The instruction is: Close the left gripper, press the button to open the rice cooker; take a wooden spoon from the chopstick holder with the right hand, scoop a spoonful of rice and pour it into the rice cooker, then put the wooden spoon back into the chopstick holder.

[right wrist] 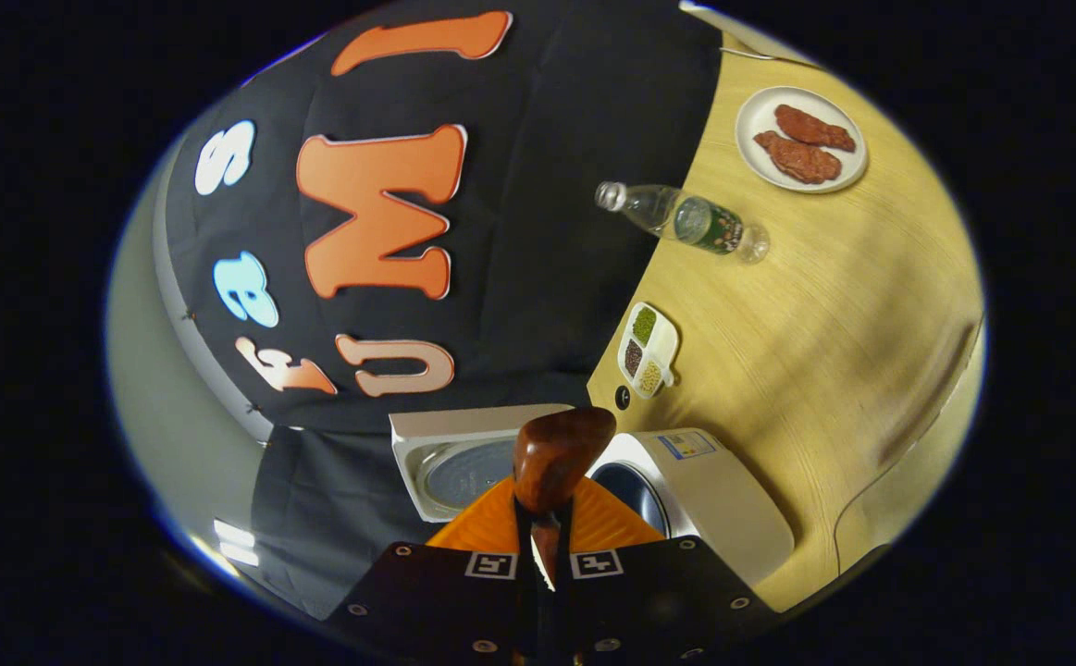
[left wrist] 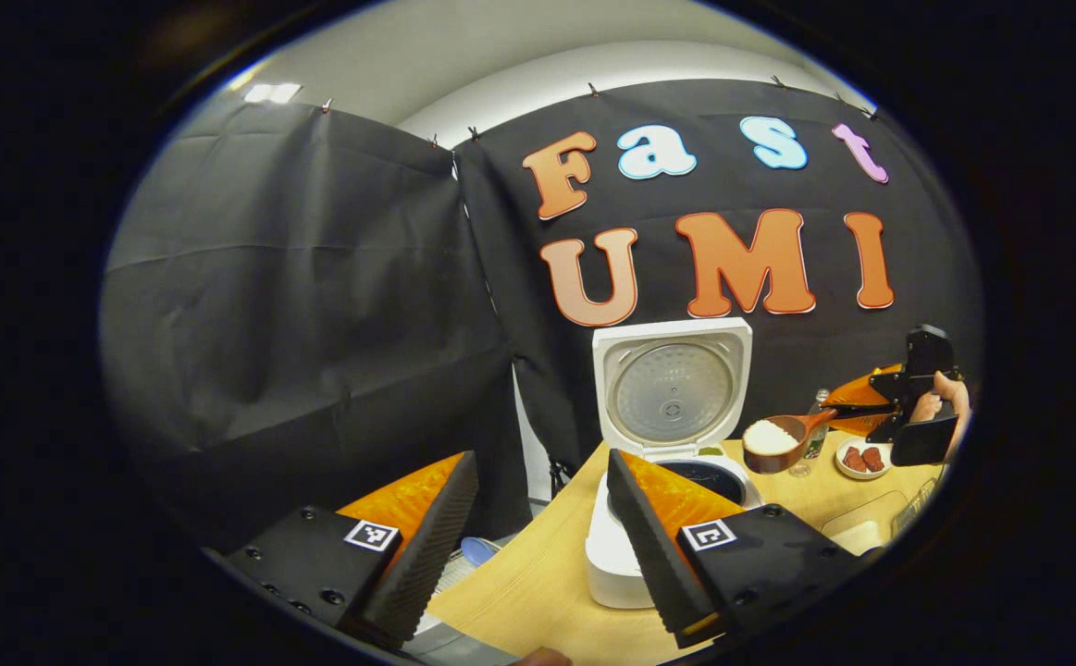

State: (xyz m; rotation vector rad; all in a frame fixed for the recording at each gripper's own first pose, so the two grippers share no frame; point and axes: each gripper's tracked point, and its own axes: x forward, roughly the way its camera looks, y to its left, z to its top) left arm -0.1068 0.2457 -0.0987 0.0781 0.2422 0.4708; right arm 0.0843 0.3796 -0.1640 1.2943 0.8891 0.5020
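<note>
Nearest the lens in the left gripper view, the left gripper (left wrist: pixel 538 546) hangs with its fingers (left wrist: pixel 426 546) spread wide apart and nothing between them, just in front of the rice cooker (left wrist: pixel 630 555); the cooker's lid (left wrist: pixel 672 388) stands upright and open, and its dark inner pot (left wrist: pixel 713 476) shows behind one finger; to the cooker's right, raised and level with the hinge, the wooden spoon (left wrist: pixel 783 439) carries a white heap of rice (left wrist: pixel 767 435), its handle clamped in the right gripper (left wrist: pixel 871 407) held by a hand (left wrist: pixel 949 402); in the right gripper view that gripper's fingers are pressed together on the spoon, the bowl's back toward the lens and the open pot just beyond it. The spoon sits beside the pot rather than over it, so I judge tipping now would scatter rice onto the wooden table (right wrist: pixel 824 305) or the cooker's rim; a jolt or roll of the wrist in transit could spill the heap; swinging too far could knock the lid; the parked left gripper, close to the cooker's front, could be bumped. A plate of meat (right wrist: pixel 801 139) and a bottle (right wrist: pixel 686 217) lie beyond the cooker, well apart.
</note>
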